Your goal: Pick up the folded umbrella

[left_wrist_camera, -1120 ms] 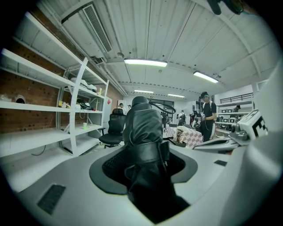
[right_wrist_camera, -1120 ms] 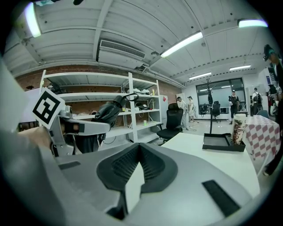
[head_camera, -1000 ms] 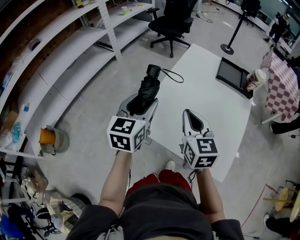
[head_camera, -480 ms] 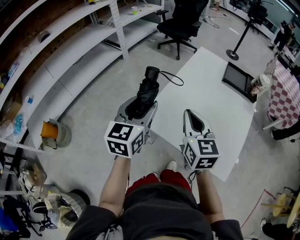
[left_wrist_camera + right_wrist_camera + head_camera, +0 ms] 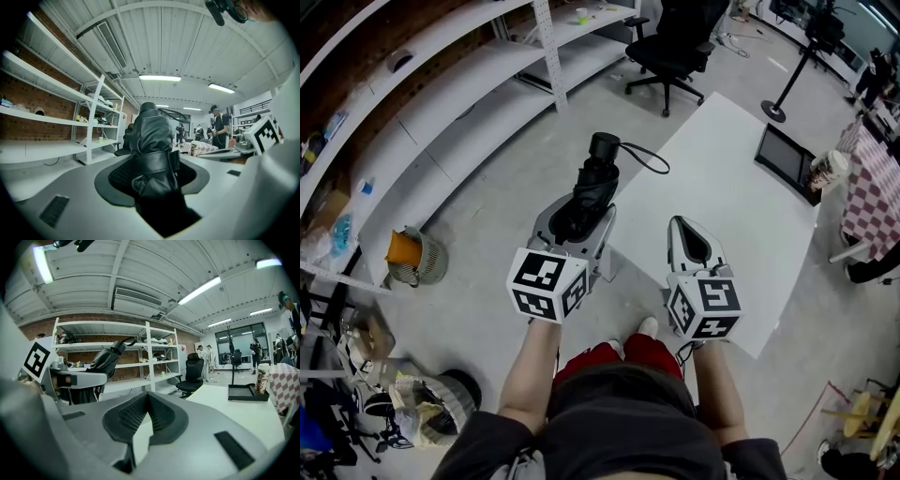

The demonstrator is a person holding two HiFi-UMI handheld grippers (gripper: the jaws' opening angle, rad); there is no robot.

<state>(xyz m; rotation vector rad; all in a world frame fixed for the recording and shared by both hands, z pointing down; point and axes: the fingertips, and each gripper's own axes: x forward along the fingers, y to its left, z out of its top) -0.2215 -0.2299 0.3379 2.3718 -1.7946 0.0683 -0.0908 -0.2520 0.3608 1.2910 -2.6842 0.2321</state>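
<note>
Clamping folded umbrella [image 5: 602,171], left gripper [image 5: 580,210]; right gripper [image 5: 690,241] closed

The left tongs [image 5: 153,169] grip a black folded umbrella [image 5: 150,136], its bundle pressed between both ribbed pads and rising upright past them. A strap [image 5: 157,161] wraps around its folds. White shelves [image 5: 61,117] line a brick wall at left. Strip lights [image 5: 159,78] glow overhead, and people [image 5: 219,129] stand far behind at right.

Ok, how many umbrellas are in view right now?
1. The umbrella is clamped in the left tool, above the floor beside the table. The cluttered shelves could hide more.
</note>
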